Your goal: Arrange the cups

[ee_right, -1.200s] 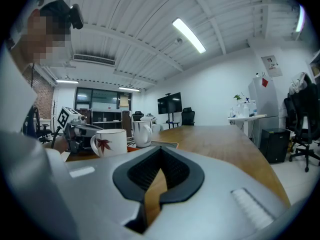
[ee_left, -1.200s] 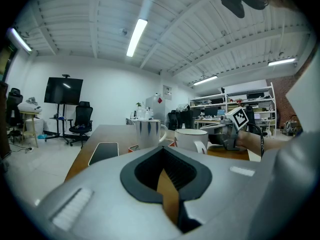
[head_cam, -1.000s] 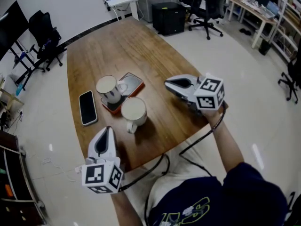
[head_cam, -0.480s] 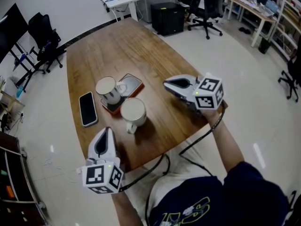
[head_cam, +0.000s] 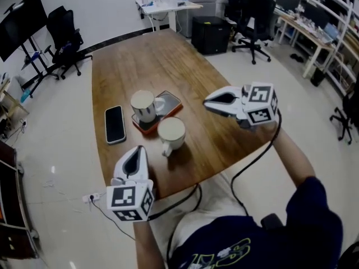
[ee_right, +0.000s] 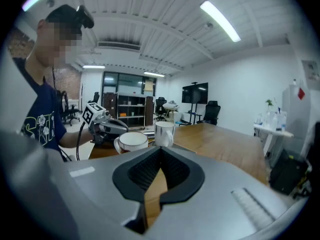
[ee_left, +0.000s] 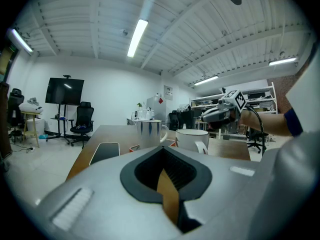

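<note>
Two mugs sat ungrasped, the tall mug (head_cam: 143, 105) on the orange-edged pad (head_cam: 170, 101), the wide mug (head_cam: 171, 133) just beside that pad toward us, since we held our left gripper (head_cam: 138, 149) and right gripper (head_cam: 207, 101) clenched, empty, apart from the pad, probably poised to begin.

The counter (head_cam: 168, 60) is brown, streaked wood grain. Ahead of the left claw (head_cam: 138, 149), the near cup (head_cam: 171, 133) is plain white. The far cup (head_cam: 143, 105) is white with dark vertical streaks, the tray (head_cam: 171, 101) dark with an orange rim, the phone (head_cam: 114, 124) black. That claw and the right claw (head_cam: 206, 101) are pale grey, their cubes white with black squares.
</note>
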`<action>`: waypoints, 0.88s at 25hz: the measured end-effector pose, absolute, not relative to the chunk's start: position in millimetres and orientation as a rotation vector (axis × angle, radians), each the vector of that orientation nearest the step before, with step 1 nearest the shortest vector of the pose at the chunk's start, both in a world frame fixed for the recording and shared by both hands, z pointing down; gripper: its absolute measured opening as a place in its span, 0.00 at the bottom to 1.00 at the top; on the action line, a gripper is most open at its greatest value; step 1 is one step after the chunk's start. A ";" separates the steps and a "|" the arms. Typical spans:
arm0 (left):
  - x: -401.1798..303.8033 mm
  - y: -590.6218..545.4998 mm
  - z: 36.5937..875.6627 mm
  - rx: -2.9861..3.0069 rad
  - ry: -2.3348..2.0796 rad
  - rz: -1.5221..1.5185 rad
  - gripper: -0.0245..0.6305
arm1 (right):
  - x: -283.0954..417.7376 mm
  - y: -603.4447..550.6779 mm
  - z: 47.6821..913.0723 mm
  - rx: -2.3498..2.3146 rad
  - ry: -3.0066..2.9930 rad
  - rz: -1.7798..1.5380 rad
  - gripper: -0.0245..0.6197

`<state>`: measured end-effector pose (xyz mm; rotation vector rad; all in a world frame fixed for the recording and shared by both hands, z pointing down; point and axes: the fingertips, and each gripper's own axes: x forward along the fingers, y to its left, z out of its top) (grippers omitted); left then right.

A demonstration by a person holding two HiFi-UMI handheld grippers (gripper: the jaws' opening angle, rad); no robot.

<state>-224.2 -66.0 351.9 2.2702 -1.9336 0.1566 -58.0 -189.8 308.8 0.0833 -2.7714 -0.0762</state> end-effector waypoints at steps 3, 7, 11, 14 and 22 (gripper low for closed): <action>-211.5 -67.3 349.6 2.369 -1.818 0.138 0.04 | -72.3 -178.5 282.3 0.050 -2.664 -0.310 0.04; -183.7 -59.1 289.5 2.699 -1.618 0.143 0.16 | -66.7 -170.8 290.8 0.135 -2.712 -0.377 0.04; -156.3 -58.6 262.9 2.916 -1.321 0.925 0.60 | -30.6 -156.4 290.8 0.357 -3.042 -0.092 0.04; -159.2 -61.2 299.3 2.809 -0.849 1.676 0.66 | -15.0 -154.7 299.1 0.475 -3.149 0.017 0.04; -148.8 -106.6 312.0 2.492 -0.322 1.904 0.66 | -19.8 -150.4 321.5 0.413 -3.076 -0.015 0.04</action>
